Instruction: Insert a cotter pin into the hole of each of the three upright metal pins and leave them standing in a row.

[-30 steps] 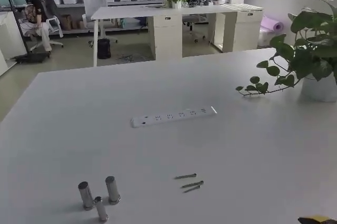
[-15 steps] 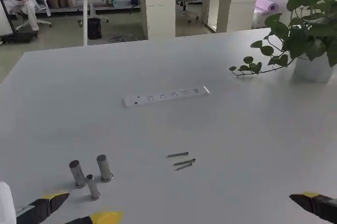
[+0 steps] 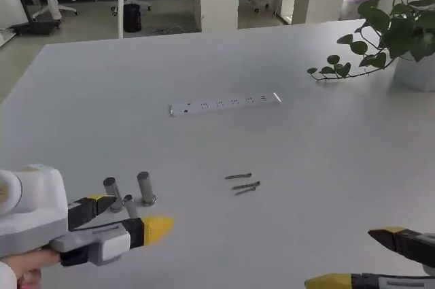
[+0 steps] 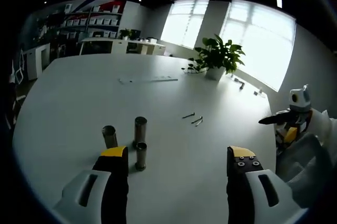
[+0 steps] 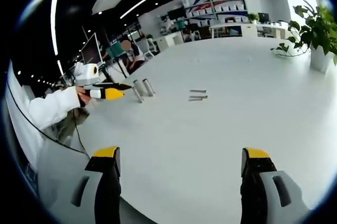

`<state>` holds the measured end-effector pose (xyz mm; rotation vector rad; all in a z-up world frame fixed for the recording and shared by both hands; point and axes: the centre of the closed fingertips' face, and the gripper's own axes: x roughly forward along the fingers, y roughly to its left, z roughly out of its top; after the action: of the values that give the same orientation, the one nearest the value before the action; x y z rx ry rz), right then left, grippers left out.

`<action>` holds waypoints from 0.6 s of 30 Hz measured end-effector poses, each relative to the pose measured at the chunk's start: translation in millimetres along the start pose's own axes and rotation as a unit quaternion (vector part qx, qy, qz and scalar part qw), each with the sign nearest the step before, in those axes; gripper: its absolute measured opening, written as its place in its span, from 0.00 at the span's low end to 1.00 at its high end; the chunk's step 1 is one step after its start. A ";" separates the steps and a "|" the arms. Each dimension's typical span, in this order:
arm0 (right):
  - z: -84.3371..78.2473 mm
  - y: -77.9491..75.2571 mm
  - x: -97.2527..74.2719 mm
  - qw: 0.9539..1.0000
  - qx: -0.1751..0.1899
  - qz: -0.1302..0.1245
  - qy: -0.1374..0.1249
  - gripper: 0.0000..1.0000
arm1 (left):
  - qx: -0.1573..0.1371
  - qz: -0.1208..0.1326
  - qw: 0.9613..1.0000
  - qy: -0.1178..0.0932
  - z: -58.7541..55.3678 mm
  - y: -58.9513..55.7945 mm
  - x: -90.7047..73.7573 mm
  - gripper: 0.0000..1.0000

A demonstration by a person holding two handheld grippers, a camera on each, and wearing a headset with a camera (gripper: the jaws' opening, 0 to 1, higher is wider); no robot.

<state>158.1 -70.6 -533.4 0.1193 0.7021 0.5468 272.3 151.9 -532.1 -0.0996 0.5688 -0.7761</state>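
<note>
Left claw (image 3: 141,211) agape near pins (image 3: 145,185), plant (image 3: 402,11) in pot (image 3: 416,73)

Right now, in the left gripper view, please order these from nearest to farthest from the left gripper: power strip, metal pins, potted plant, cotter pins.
1. Metal pins: standing just ahead of the left gripper, on the left side of the view.
2. Cotter pins: lying farther out, to the right.
3. Power strip: across the middle of the table.
4. Potted plant: at the far edge, by the window.

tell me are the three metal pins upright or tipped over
Upright: all three metal pins stand on end on the table, clustered close together just ahead of the left gripper.
</note>
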 end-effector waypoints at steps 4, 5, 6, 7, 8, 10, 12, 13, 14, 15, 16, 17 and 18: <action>8.0 -1.4 -2.3 1.000 0.009 0.005 -0.019 0.93 | 0.000 0.000 1.000 -0.003 2.6 2.6 6.9 0.71; 8.2 -2.0 -2.6 1.000 0.008 0.004 -0.019 0.93 | 0.001 0.001 1.000 -0.003 2.7 3.7 8.0 0.70; 9.2 -3.5 -3.0 1.000 0.009 0.002 -0.021 0.93 | 0.001 0.004 1.000 -0.003 2.7 5.9 9.8 0.69; 9.8 -3.7 -3.3 1.000 0.010 0.002 -0.023 0.93 | 0.001 0.005 1.000 -0.003 2.6 7.4 11.0 0.68; 11.3 -3.5 -3.4 1.000 0.013 0.004 -0.027 0.93 | 0.000 0.008 1.000 -0.002 1.8 9.7 12.5 0.67; 12.5 -2.3 -3.7 0.999 0.014 0.007 -0.030 0.93 | 0.001 0.014 1.000 -0.001 0.3 13.3 14.5 0.62; 13.0 -1.7 -3.8 0.999 0.014 0.009 -0.032 0.93 | 0.006 0.024 1.000 0.005 -3.1 19.0 16.4 0.57; 13.1 -1.4 -3.8 0.999 0.014 0.010 -0.033 0.93 | 0.010 0.027 1.000 0.010 -5.2 21.2 17.6 0.55; 13.3 -1.5 -3.5 0.999 0.015 0.010 -0.033 0.93 | 0.012 0.029 0.999 0.013 -7.0 22.8 18.5 0.54; 13.0 -1.4 -3.3 0.999 0.015 0.010 -0.033 0.93 | 0.013 0.032 0.999 0.016 -8.7 24.9 19.6 0.53; 13.0 -1.5 -2.9 0.999 0.015 0.010 -0.032 0.93 | 0.013 0.033 0.999 0.017 -10.0 26.5 20.5 0.51; 12.4 -1.3 -2.6 0.999 0.015 0.011 -0.032 0.93 | 0.011 0.035 0.999 0.021 -12.0 28.4 21.7 0.50; 12.0 -1.5 -2.2 0.999 0.015 0.011 -0.031 0.93 | 0.009 0.036 0.999 0.023 -13.4 29.6 22.3 0.48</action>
<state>165.2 -72.2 -523.4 0.1714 0.6499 0.5517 296.9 159.4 -562.0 -0.0450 0.6064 -0.7155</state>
